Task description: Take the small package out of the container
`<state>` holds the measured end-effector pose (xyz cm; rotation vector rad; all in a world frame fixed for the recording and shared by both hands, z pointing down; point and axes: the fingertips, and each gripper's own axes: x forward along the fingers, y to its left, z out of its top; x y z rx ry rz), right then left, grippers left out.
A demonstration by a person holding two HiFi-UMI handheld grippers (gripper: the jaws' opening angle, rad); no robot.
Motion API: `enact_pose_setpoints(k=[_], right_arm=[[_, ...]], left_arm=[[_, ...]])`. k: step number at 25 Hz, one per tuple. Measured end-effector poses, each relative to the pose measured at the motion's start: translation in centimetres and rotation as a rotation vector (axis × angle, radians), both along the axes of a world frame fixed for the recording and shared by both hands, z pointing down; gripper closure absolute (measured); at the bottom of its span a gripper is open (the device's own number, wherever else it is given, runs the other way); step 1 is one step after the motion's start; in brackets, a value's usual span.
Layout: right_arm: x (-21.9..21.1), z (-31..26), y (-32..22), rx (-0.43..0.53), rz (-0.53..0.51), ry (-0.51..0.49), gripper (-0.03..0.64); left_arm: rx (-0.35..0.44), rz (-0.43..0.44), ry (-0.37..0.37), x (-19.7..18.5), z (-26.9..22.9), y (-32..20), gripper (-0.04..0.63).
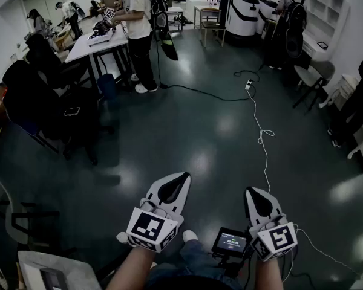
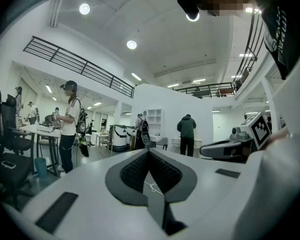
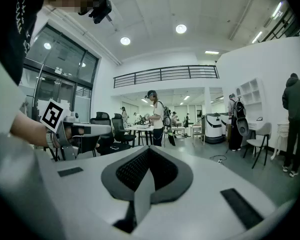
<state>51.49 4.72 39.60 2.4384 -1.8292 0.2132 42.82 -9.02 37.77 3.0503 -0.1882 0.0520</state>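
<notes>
A steep downward look at a dark, glossy floor (image 1: 199,125) in a large workroom. At the upper left of the frame, dark office chairs (image 1: 39,95) stand beside a white counter (image 1: 91,44). A person in a white shirt (image 1: 138,23) stands at its right end, facing it. In the lower left, the left hand-held gripper (image 1: 183,176) is held out over the floor, pointing up the frame, with its marker cube (image 1: 150,227) nearest the camera. Its own view shows the two jaws pressed together with nothing between them. Just right of that cube, between the forearms, the tip of a pale shoe (image 1: 189,235) shows. A small lit screen (image 1: 230,241) sits just left of the right hand-held gripper (image 1: 250,191). This one is held near the left one and roughly parallel to it, and its jaws are likewise closed on nothing. A thin white cable (image 1: 263,138) runs up the floor from beside it to a power strip (image 1: 249,84) right of centre. At the top, right of centre, stand two white machines (image 1: 242,11). Further right, a person with a dark backpack (image 1: 292,14) faces a white shelf unit (image 1: 327,8), and a chair (image 1: 311,77) stands below them. Neither the small package nor the container can be made out in any view.
</notes>
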Motion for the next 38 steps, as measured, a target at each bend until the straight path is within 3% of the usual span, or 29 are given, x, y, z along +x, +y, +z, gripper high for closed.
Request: enact_pose_setpoints(k=[9, 18, 26, 34, 38], right_arm=[[-2.3, -1.1, -5.5, 0.015, -0.111, -0.024, 0.591], [-5.4, -1.5, -12.3, 0.045, -0.371, -0.029, 0.591], [-9.1, -1.4, -16.3, 0.008, -0.572, -0.014, 0.591], [-16.4, -0.6, -18.7, -0.017, -0.766, 0.006, 0.591], [-21.6, -1.7, -19.5, 0.022, -0.854, -0.038, 0.591]], left_arm=[[-0.004, -0.145, 0.016, -4.2, -0.5, -4.2, 0.583], [-0.011, -0.408, 0.014, -10.6, -0.6, -8.7, 0.583], [-0.032, -0.617, 0.014, -16.7, -0.4, -9.7, 0.583], [-0.038, -0.796, 0.019, -25.4, -0.3, -9.1, 0.583], [-0.041, -0.87, 0.029, -30.3, -0.5, -8.8, 0.583]])
